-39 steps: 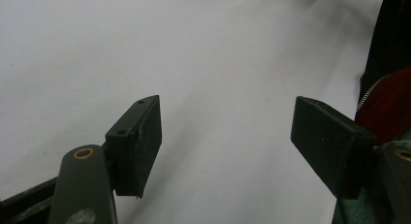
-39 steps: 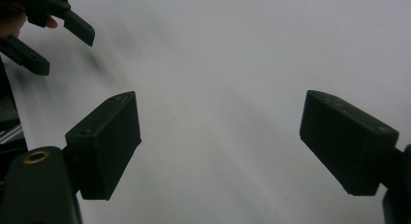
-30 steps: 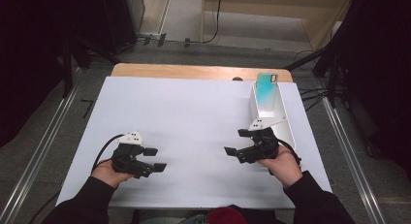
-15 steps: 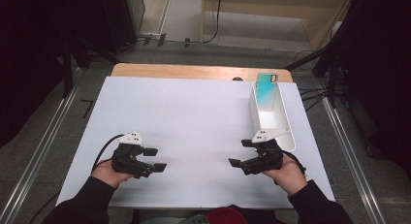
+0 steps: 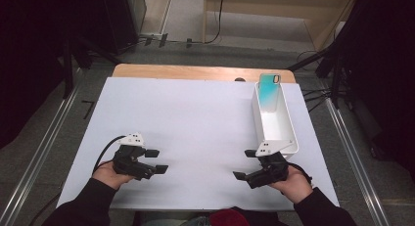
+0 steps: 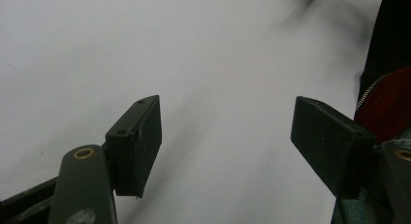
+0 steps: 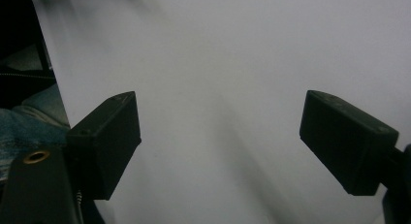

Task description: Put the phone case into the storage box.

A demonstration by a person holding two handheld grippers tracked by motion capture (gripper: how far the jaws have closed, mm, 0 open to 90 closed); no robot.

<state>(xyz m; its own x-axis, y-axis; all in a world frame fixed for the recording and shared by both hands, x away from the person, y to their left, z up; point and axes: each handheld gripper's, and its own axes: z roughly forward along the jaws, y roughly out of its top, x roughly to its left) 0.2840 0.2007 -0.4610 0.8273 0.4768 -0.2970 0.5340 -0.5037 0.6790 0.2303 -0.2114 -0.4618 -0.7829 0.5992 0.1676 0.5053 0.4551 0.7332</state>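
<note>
two grippers (image 5: 155,160) (image 5: 244,165), one white bin (image 5: 274,121), one phone case (image 5: 269,89), one white table (image 5: 195,118).

No text, label, brand, number or sign can be read anywhere in these pictures. The white sheet (image 5: 195,133) on the bench ahead of the fingers is blank. The white box (image 5: 274,123) just beyond the fingers of the right gripper (image 5: 248,165) bears no print that can be made out, and the teal phone case (image 5: 269,89) leaning at its far end shows no lettering. The pads (image 6: 140,141) carry no markings.
</note>
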